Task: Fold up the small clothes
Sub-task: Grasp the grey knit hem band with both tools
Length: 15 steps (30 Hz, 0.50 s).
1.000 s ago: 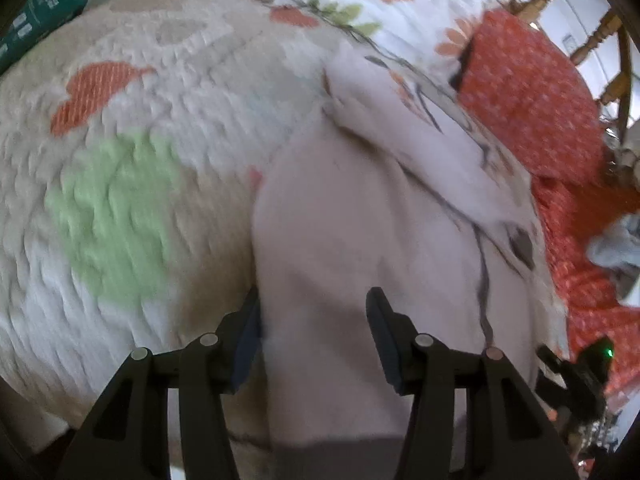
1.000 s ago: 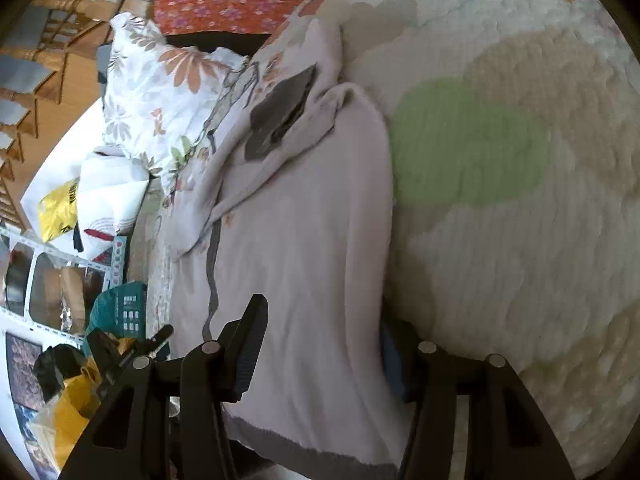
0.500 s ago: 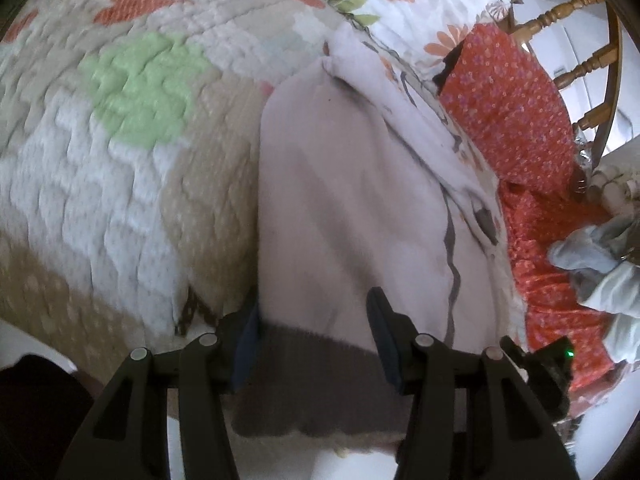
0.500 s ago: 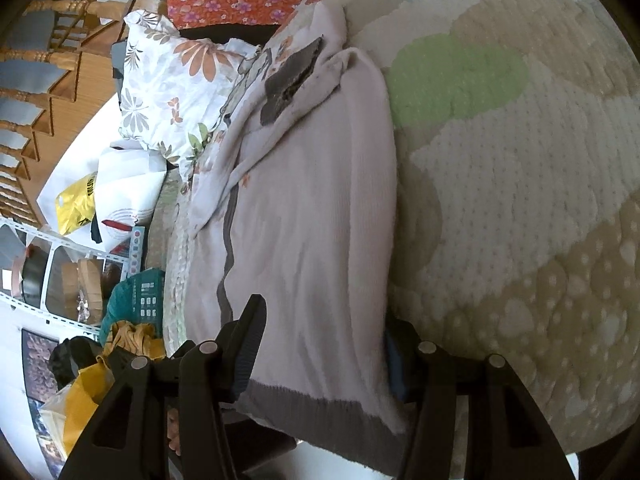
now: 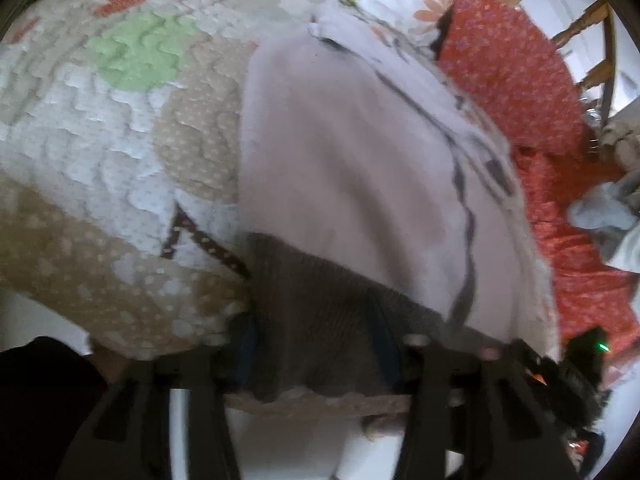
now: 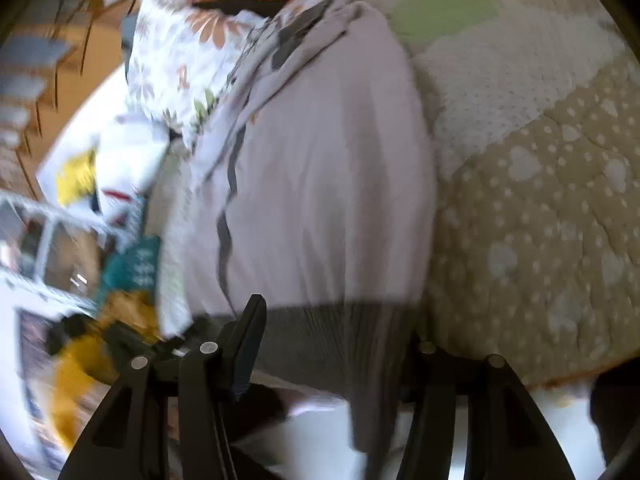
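Left tool (image 5: 316,344) spread astride pale garment's (image 5: 352,168) grey hem (image 5: 312,320), right tool (image 6: 332,344) likewise.

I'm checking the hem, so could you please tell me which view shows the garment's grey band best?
The left wrist view: the grey band lies broad between the gripper's fingers, its knit visible. The right wrist view shows it blurred, partly behind a finger.

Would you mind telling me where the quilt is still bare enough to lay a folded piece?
The patchwork quilt lies bare beside the pale pink knitted garment, around the green patch. The garment's other side is crowded: floral pillow, red patterned fabric and grey clothes.
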Motion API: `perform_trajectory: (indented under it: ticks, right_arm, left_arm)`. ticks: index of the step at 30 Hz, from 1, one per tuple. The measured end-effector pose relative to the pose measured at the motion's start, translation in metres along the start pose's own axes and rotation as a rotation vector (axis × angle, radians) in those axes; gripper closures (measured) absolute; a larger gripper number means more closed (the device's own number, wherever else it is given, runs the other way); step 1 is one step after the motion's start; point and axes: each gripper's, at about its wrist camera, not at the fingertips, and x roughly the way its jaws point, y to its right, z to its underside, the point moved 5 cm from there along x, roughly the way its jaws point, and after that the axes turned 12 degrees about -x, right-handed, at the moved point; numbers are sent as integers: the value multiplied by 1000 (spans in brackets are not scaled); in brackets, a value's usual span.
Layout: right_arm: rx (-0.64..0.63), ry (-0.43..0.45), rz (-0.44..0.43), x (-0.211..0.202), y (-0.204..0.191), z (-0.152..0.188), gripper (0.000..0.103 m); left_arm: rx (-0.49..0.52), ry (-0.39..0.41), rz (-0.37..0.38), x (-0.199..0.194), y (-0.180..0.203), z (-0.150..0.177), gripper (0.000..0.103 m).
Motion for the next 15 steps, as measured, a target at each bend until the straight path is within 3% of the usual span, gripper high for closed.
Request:
perform_trajectory:
  ticks: [1,2,3,8,11,15]
  right_arm:
    - [-62,-6,94,0,-6,1,63]
    - [-116,-17,171,1,-11,1,81]
    - [-168,-24,220,1,-16,0,91]
    - [-134,64,105,-33,-25,-17,96]
    - [-109,109,28,-62,-31,-13,97]
    - [-129,97,-21,-88,-42,16,99]
  left_arm:
    - [-12,-7,-7,0,-1,-2,94]
    - [-45,-20,14,-3,-3,-6,94]
    - [-85,-25,28,-8,-6,-12,95]
    - [-115,67,123,-66,4,-36,95]
    - [-89,93,174,-98,9,-27,95]
    - [-72,81,182,-114,1,4,95]
